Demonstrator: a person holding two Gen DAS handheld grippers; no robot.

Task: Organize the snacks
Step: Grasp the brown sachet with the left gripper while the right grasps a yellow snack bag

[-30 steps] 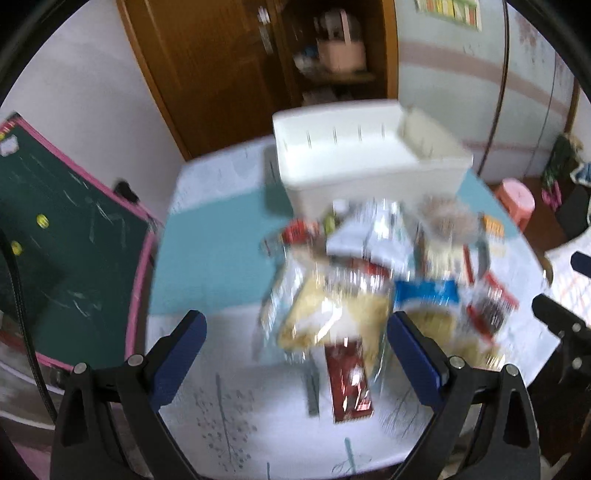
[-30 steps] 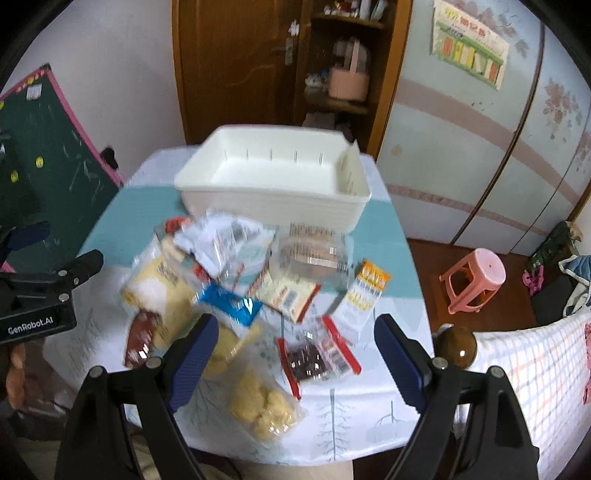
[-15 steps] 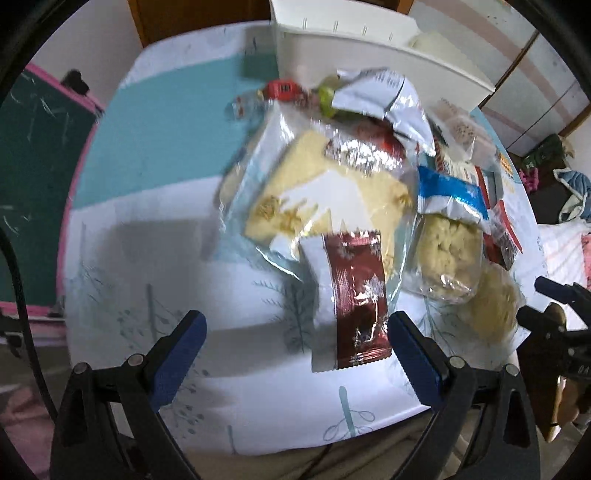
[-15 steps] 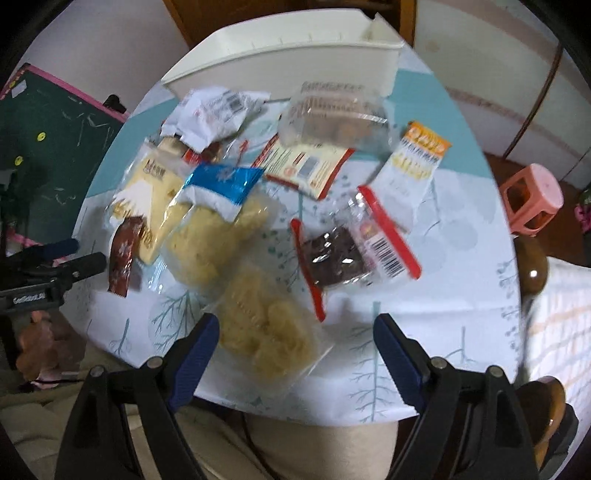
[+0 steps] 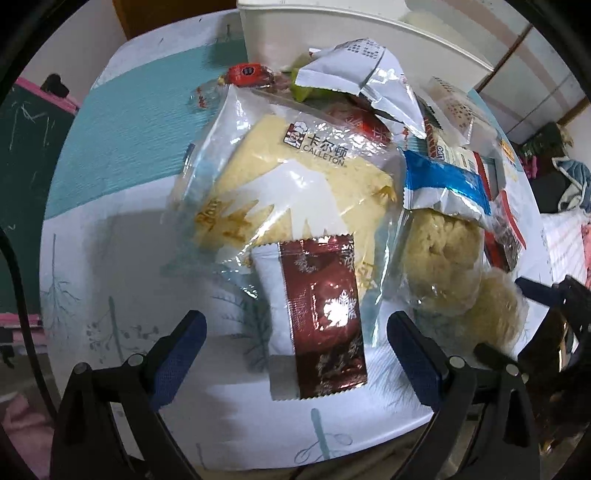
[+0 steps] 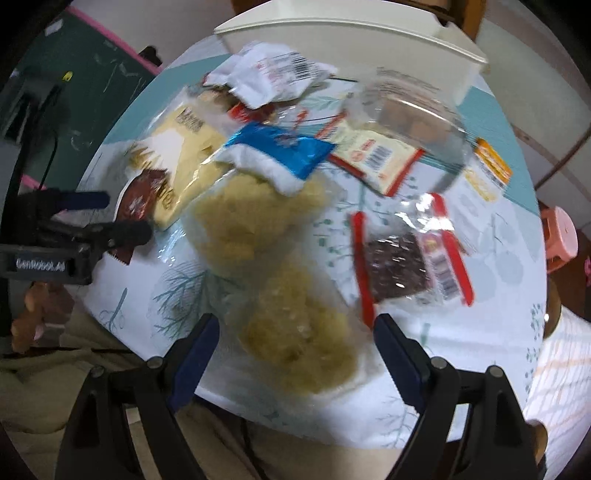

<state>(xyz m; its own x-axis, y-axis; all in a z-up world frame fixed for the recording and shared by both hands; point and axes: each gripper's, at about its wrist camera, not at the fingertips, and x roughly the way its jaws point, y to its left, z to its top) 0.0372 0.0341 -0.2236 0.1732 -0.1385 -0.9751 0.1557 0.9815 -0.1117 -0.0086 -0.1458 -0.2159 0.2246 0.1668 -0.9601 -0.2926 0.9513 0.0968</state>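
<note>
Blurred clear pastry bag (image 6: 295,343), white bin (image 6: 351,37) cropped, red candy (image 5: 248,74) half-hidden

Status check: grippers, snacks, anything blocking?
Left gripper open over dark red packet. Right gripper open over clear bag of yellow cakes. Snacks on table, outside white bin. Nothing blocking.

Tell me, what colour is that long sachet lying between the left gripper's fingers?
The sachet is dark red-brown with silvery snowflakes and a white edge strip, clearest in the left wrist view.
</note>
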